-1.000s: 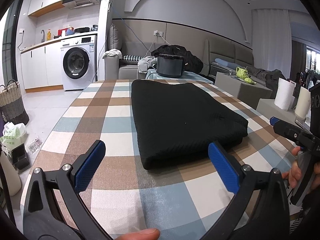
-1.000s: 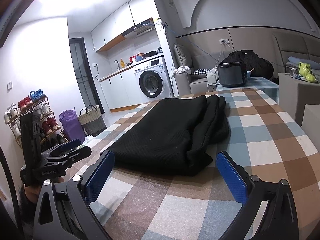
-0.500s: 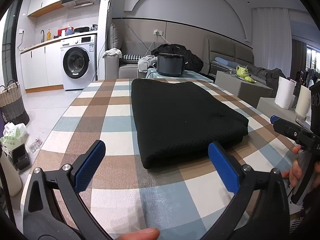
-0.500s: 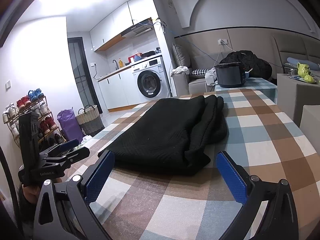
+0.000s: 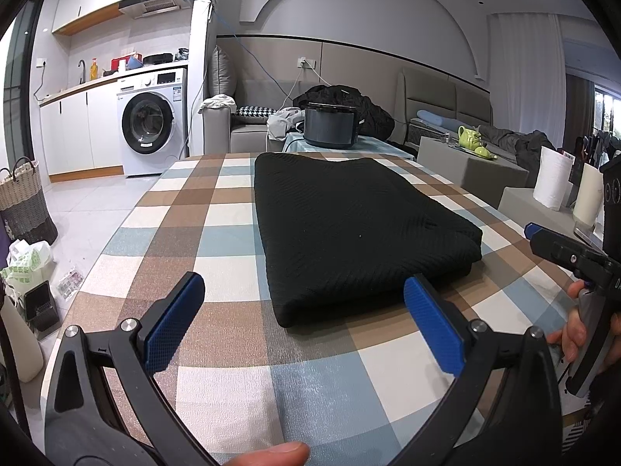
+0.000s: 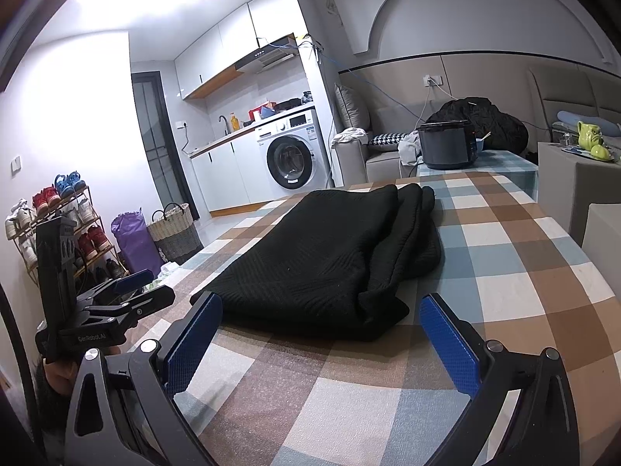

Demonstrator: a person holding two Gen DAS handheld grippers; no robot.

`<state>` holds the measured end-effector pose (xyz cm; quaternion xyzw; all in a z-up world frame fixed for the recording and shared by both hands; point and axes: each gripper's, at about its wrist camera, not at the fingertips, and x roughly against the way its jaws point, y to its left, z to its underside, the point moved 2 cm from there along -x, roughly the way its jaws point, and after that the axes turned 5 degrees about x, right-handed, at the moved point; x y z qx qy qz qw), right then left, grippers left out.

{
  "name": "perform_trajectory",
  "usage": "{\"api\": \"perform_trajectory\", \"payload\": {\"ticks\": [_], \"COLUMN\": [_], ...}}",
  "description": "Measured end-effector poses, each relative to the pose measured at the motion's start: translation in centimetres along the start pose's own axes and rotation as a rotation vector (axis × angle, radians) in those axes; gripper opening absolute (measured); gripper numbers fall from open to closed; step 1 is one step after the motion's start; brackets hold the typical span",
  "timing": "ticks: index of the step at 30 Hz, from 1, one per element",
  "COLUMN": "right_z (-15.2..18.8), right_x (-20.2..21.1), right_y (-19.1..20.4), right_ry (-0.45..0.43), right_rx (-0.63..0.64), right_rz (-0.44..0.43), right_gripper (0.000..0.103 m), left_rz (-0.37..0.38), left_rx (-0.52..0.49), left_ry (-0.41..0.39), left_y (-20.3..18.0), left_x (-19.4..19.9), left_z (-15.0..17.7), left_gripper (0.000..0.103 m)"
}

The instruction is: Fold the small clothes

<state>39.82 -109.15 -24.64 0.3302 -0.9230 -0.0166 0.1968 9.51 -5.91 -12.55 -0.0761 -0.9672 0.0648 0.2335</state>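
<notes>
A folded black garment [image 5: 357,233] lies flat on a checked tablecloth [image 5: 217,209], its layered edges stacked along the side facing the right gripper [image 6: 322,334]. Both tools hover over the near end of the table, apart from the cloth. The left gripper [image 5: 302,318] has its blue-padded jaws spread wide and holds nothing; its right pad [image 5: 431,330] sits just in front of the garment's near corner. The right gripper's jaws are likewise wide apart and empty, framing the garment's near edge. Each tool shows at the edge of the other's view, gripped by a hand [image 5: 578,334]. Behind the table stand a washer [image 5: 149,132], a dark cooker [image 5: 330,126] and a sofa [image 5: 248,124].
</notes>
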Motion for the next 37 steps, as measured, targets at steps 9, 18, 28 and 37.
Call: {"api": "perform_trajectory", "payload": {"ticks": [9, 18, 28, 37], "right_z": [0.0, 0.01, 0.05, 0.1], "right_x": [0.0, -0.05, -0.08, -0.1], "right_y": [0.08, 0.05, 0.02, 0.05], "right_ry": [0.0, 0.001, 0.001, 0.003], "right_rx": [0.001, 0.001, 0.002, 0.001], "right_rz": [0.0, -0.001, -0.003, -0.005], "right_gripper": [0.103, 0.103, 0.103, 0.103], "left_rz": [0.001, 0.001, 0.001, 0.008], "left_rx": [-0.001, -0.001, -0.003, -0.011], "left_ry": [0.0, 0.0, -0.001, -0.002], "left_y": [-0.02, -0.02, -0.08, -0.07], "left_x": [0.02, 0.02, 0.03, 0.05], "left_z": [0.09, 0.12, 0.07, 0.1], "left_gripper": [0.102, 0.102, 0.102, 0.102]}}
